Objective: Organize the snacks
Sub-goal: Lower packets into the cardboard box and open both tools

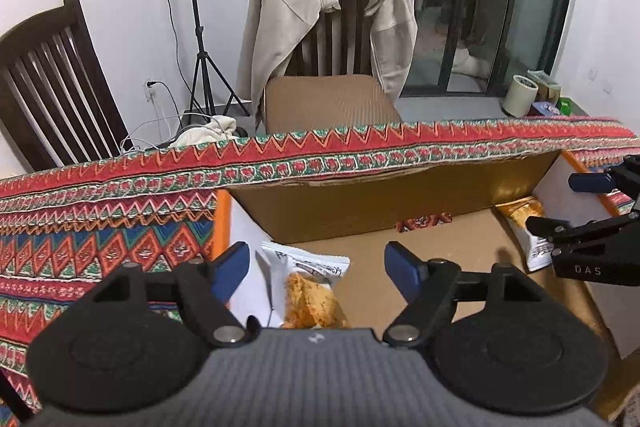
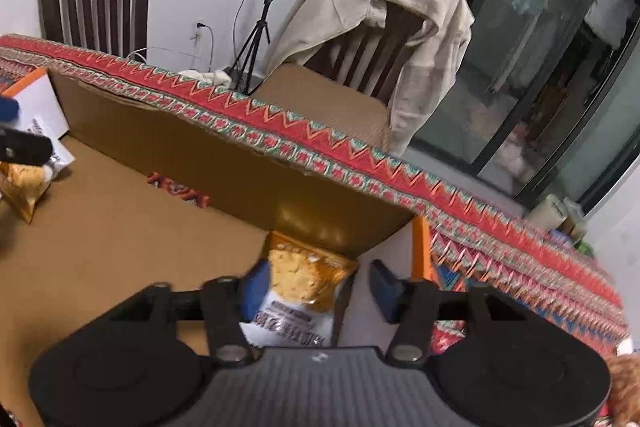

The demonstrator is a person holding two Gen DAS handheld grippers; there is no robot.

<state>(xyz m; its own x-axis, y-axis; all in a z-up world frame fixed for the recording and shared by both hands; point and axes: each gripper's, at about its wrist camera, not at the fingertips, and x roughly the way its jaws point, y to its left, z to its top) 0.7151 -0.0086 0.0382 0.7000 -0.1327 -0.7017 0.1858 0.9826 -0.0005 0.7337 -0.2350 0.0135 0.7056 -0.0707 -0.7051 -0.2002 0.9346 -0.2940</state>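
Both claws gaping over snack packs in the cardboard box (image 1: 360, 215)

Left claw (image 1: 318, 269) apart, red-chip pack (image 1: 310, 291) between, 6 o'clock, untouched. Right claw (image 2: 316, 285) apart, yellow-chip pack (image 2: 302, 291) between, long axis toward 12, leaning on box corner.

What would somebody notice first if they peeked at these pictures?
Probably the bright zigzag tablecloth, red, orange and blue, all around the open cardboard box. Next, the two snack packets in the box: an orange-and-white one between the left gripper's open fingers, a yellow one in the far right corner. Behind the table, a beige hoodie drapes a chair.
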